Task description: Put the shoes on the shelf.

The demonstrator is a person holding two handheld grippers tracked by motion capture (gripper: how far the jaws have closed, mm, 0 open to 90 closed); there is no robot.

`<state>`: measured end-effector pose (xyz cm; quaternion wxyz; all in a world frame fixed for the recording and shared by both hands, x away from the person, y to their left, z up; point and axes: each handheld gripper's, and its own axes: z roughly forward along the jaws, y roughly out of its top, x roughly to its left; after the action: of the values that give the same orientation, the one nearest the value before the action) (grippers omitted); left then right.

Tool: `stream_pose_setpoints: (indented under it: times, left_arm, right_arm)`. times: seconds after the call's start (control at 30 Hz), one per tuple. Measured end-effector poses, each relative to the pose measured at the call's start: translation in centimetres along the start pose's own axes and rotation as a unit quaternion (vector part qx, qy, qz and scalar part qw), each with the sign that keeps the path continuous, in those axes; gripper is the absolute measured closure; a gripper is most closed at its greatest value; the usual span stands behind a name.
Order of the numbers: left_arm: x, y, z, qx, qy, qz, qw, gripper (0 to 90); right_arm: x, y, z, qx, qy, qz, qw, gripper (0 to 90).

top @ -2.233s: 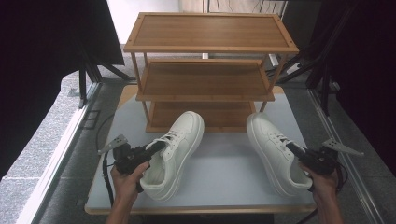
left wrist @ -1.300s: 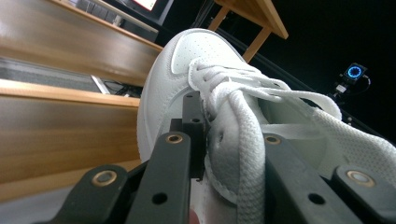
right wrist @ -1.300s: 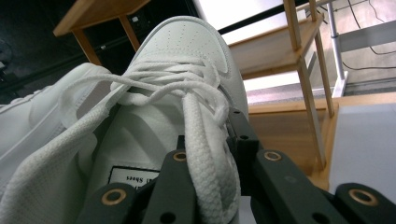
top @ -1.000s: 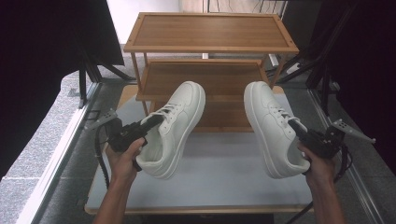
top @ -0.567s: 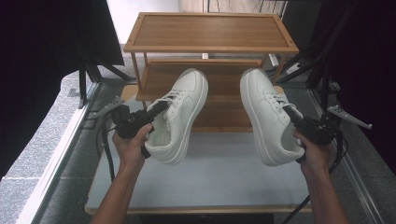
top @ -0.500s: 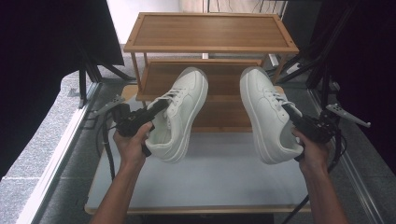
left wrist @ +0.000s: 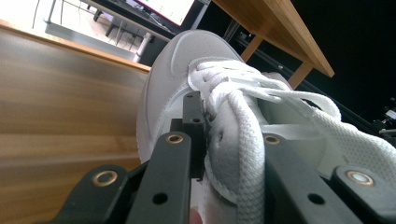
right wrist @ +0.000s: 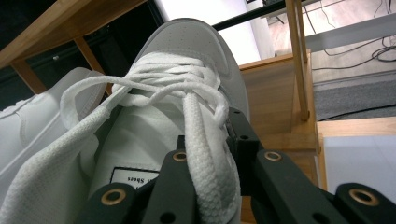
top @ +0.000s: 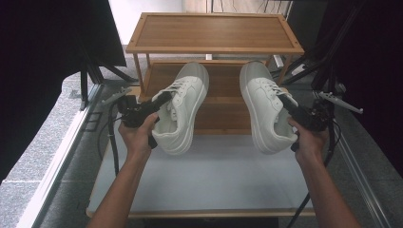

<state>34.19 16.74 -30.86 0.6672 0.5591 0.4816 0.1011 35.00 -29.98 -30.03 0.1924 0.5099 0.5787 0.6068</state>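
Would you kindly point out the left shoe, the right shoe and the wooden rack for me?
Left shoe [top: 183, 111]: high view, on its laced upper.
Right shoe [top: 262, 102]: high view, on its upper beside the laces.
Rack [top: 214, 31]: high view, on its bare top shelf.

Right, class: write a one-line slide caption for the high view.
Two hand-held grippers, left gripper and right gripper, each carry a white sneaker toward a wooden rack.

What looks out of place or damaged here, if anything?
Nothing looks damaged or spilled. Both white shoes are in the air in front of the wooden rack: the left gripper holds the left shoe, the right gripper the right shoe, toes toward the shelves. Loose laces hang over the fingers.
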Motion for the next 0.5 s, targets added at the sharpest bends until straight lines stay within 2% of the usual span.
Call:
stream_pose_setpoints:
  times: [0.17, 0.37, 0.5]
  left_arm:
    - [-0.2, 0.7, 0.8, -0.004, 0.002, 0.0, 1.0, 81.3]
    - [-0.5, 1.3, 2.3, -0.006, 0.005, 0.0, 1.0, 81.3]
    - [-0.8, 1.8, 3.1, -0.007, 0.008, 0.005, 0.9999, 81.3]
  right_arm:
    - [0.1, 0.5, 0.7, -0.004, -0.002, 0.013, 0.9999, 82.7]
    - [1.1, 1.4, 1.7, -0.001, -0.012, -0.005, 0.9999, 82.6]
    - [1.5, 2.0, 2.2, -0.002, -0.01, 0.0, 1.0, 82.6]
